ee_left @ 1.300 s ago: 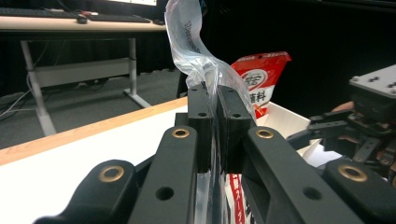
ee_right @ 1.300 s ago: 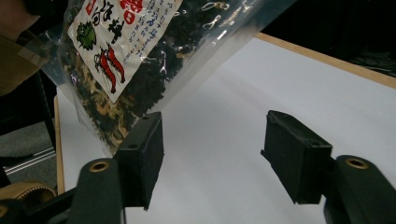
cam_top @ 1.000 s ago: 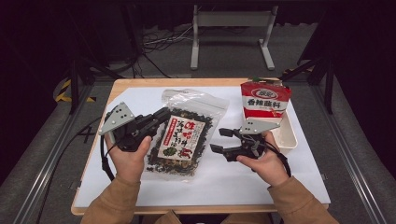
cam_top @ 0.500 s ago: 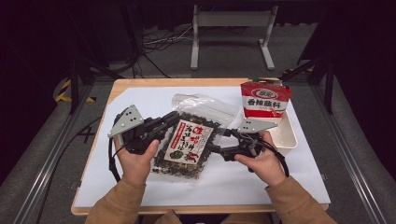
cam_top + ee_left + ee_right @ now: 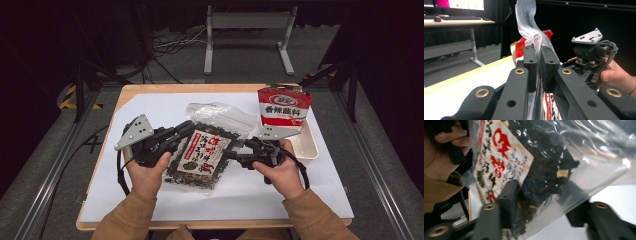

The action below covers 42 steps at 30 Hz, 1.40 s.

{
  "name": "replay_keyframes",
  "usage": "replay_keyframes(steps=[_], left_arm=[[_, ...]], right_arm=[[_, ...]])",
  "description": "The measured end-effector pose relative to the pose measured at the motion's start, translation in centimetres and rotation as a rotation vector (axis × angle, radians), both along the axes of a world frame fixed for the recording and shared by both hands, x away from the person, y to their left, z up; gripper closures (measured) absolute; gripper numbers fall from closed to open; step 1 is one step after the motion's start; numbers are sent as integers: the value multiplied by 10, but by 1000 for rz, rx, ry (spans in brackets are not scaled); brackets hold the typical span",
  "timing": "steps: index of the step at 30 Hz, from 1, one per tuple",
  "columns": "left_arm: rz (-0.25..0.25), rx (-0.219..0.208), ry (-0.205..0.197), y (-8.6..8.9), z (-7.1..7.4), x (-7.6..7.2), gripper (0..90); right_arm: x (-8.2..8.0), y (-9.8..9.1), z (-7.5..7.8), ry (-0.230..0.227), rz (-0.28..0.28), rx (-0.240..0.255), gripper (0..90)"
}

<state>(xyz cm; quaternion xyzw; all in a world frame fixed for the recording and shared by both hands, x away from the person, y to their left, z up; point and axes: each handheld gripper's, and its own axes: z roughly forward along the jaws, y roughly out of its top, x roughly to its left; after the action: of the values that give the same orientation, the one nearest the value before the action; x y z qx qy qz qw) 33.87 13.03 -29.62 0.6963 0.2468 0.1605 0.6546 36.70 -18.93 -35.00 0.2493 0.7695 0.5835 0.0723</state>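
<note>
**Second grip closing on the seaweed bag**

While your left gripper (image 5: 537, 67) keeps its fingers clamped on the clear edge of the seaweed bag (image 5: 202, 157), lifted and tilted just above the white surface (image 5: 150, 107), your right gripper (image 5: 541, 202) has come in from the side. Its fingers have just been closing with the bag's lower edge between them, not yet pinching, so a two-handed hold looks close.
</note>
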Motion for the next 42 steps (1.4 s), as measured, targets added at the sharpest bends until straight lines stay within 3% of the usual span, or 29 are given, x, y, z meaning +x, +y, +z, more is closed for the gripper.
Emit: replay_keyframes(steps=[4,18,29,37,42], left_arm=[[14,-1,-7,3,0,0,836],[27,-6,4,6,0,3,791],[22,1,47,8,-5,6,693],[27,3,56,13,-6,6,615],[32,26,73,17,-8,7,561]], right_arm=[[-1,-4,2,5,65,-14,712],[-4,-10,11,2,107,-14,781],[-14,-20,29,15,76,-67,793],[-17,-33,42,-5,47,-116,798],[-18,-45,51,-21,12,-162,798]])
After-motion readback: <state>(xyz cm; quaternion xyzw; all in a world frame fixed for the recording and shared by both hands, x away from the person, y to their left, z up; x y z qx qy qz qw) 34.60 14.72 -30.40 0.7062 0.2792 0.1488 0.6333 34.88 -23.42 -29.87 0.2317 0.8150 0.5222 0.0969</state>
